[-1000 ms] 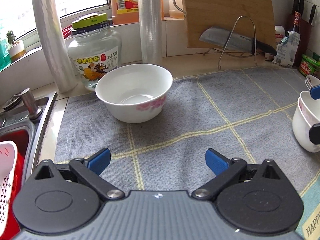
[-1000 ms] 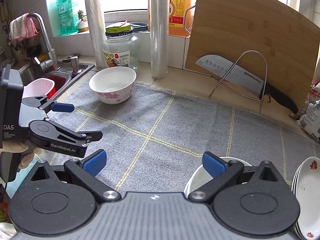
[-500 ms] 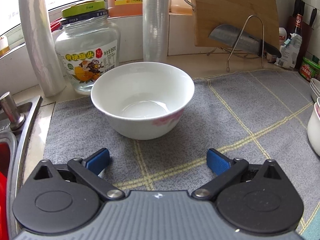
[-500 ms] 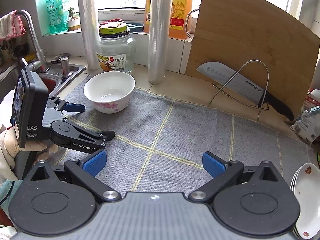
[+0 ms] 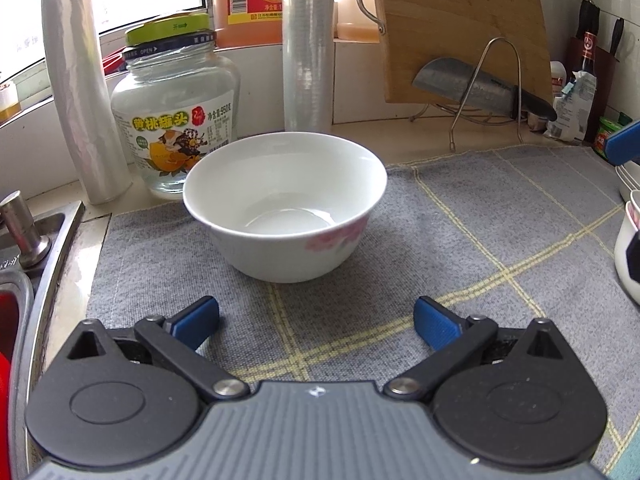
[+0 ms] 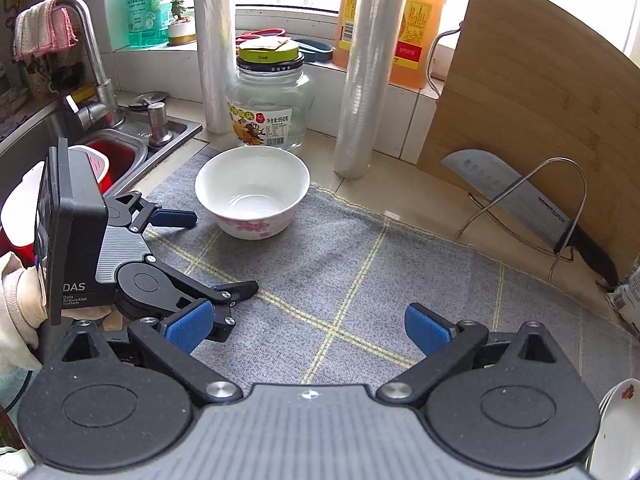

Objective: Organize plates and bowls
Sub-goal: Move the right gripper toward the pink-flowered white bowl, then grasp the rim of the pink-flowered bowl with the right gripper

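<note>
A white bowl with a pink flower print stands upright and empty on the grey checked mat, also in the right wrist view. My left gripper is open and empty, just short of the bowl and low over the mat; it also shows in the right wrist view. My right gripper is open and empty over the middle of the mat. Stacked white bowls stand at the mat's right edge, and stacked plates show at the lower right.
Behind the bowl stand a glass jar, two rolls of plastic wrap, an orange bottle and a cutting board with a cleaver on a wire stand. The sink with a red basin lies left.
My left gripper has moved forward to the bowl, which now looks larger. My right gripper has drawn back and left, away from the stacked bowls, which have left its view.
</note>
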The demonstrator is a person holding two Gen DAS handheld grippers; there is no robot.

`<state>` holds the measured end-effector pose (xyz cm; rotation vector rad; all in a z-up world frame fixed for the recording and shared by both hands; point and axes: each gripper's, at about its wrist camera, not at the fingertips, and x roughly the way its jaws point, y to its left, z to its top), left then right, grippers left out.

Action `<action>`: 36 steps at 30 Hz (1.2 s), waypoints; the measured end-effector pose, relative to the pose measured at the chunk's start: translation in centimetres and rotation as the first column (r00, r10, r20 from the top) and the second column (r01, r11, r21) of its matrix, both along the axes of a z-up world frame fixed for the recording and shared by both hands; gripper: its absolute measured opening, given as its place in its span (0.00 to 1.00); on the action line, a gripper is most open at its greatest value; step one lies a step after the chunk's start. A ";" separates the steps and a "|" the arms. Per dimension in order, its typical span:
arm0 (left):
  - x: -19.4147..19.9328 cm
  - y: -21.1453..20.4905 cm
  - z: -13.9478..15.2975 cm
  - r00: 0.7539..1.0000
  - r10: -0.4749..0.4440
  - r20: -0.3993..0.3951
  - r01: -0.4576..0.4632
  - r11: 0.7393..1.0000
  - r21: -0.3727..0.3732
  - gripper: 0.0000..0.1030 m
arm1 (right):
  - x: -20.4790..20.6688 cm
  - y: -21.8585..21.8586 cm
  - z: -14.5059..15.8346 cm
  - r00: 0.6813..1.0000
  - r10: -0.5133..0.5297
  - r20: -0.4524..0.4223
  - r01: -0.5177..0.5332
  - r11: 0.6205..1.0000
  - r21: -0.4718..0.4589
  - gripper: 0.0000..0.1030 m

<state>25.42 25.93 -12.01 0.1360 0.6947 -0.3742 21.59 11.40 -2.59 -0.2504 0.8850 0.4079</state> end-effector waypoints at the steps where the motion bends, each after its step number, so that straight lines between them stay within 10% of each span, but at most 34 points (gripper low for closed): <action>1: 0.0 0.0 0.0 1.000 -0.001 0.000 0.001 1.000 0.000 1.00 | 0.4 0.1 -0.1 1.000 0.007 -0.006 -0.007 1.000 -0.001 1.00; 36: 2.1 1.4 2.0 0.995 0.020 0.094 -0.013 0.998 -0.068 0.90 | 10.9 4.0 -2.0 0.980 0.189 -0.068 -0.183 0.979 0.086 1.00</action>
